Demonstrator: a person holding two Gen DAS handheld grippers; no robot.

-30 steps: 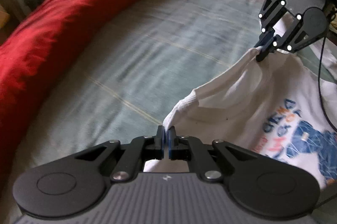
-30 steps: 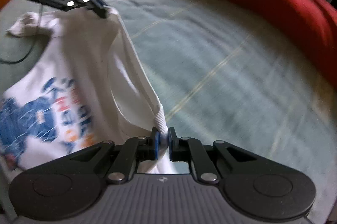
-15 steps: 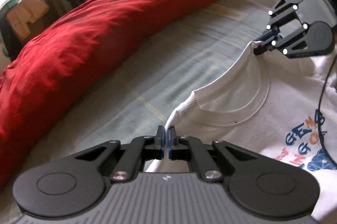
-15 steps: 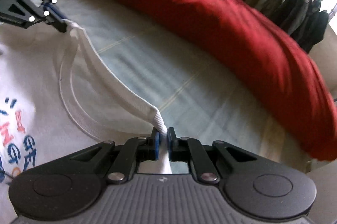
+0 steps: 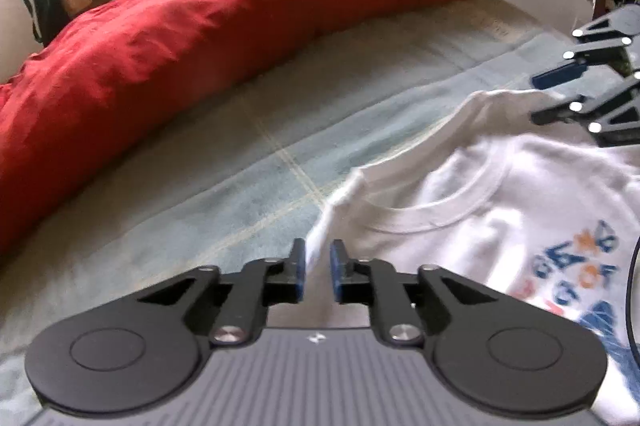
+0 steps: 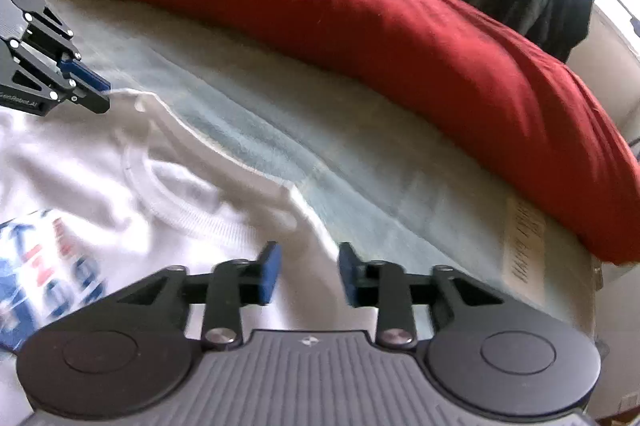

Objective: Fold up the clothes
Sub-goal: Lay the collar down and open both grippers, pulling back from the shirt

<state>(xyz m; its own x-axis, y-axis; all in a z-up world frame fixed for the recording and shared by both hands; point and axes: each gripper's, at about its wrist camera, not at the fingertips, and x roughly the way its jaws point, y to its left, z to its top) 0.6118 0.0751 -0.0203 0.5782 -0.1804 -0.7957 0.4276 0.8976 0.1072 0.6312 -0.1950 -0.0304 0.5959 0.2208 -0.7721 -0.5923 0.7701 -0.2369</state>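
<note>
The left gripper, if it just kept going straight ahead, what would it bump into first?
Probably the white T-shirt: its shoulder edge lies just past the open left gripper. Beyond that comes the pale blue bedsheet, then the red duvet. How high the jaws sit above the cloth is hard to judge.

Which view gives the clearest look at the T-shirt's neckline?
The left wrist view: the T-shirt's neckline curves across it sharply, near the open left claw. In the right wrist view the neckline is overexposed and blurred.
</note>
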